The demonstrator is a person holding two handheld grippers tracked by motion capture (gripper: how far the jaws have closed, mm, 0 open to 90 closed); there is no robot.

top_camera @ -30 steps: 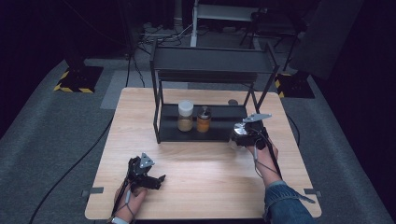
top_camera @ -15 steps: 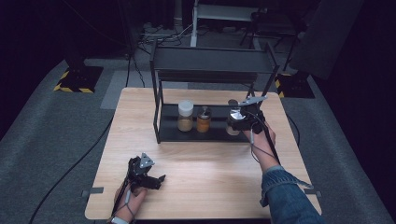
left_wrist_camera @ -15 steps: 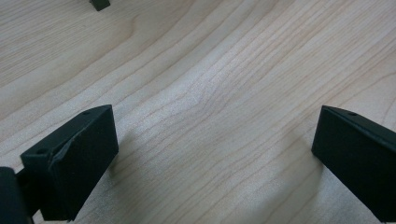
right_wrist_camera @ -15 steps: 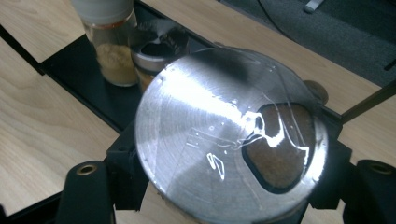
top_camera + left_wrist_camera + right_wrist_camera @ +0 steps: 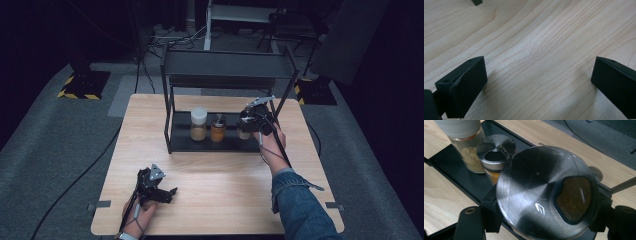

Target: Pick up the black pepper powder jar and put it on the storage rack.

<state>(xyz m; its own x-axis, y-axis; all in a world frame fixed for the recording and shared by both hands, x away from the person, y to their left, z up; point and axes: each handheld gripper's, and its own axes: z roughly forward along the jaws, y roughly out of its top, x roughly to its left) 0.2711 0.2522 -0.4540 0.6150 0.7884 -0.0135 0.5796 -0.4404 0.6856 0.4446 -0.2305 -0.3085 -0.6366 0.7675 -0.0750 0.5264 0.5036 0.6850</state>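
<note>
One spice jar (image 5: 544, 192) clamped between right gripper (image 5: 544, 220) jaws, lid facing camera

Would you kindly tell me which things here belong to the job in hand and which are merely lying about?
In the job:
- held jar, steel lid
- right gripper, shut on it
- rack, lower shelf

Lying about:
- white-lidded jar
- second steel-lidded jar
- left gripper, open on the table
</note>
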